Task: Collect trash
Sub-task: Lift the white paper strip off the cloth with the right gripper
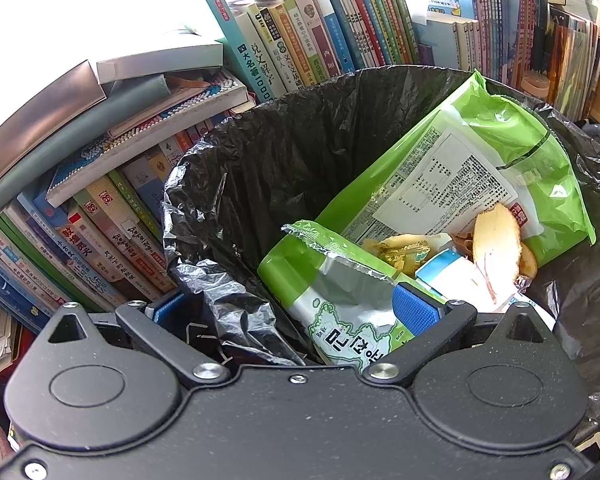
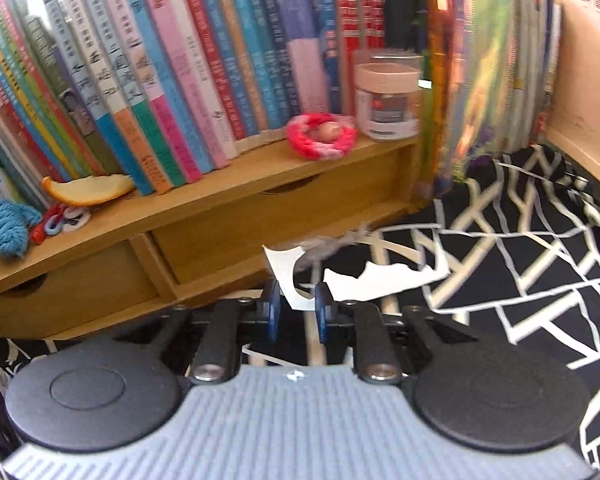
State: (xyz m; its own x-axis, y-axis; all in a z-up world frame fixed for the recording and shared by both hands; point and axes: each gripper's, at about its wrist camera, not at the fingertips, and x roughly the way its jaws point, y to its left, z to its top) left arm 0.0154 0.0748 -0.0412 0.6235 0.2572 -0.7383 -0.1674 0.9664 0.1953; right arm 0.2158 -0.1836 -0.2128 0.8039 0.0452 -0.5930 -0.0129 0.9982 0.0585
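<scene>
The left tongs [image 1: 296,308] are spread wide at the rim of the trash bin [image 1: 380,76], with the black liner bag [image 1: 260,168] and a green snack packet [image 1: 340,280] between the blue pads. Inside the bin lie a bigger green wrapper [image 1: 480,160] and a fruit peel [image 1: 496,240]. The right tongs [image 2: 298,308] are nearly pressed together and pinch a torn white paper scrap [image 2: 288,276], lifted above the black and white desk cloth [image 2: 520,260]. Another white scrap [image 2: 380,280] is just beside it. On the wooden shelf [image 2: 220,184] lies an orange peel [image 2: 88,190] in front of the books [image 2: 180,60]
</scene>
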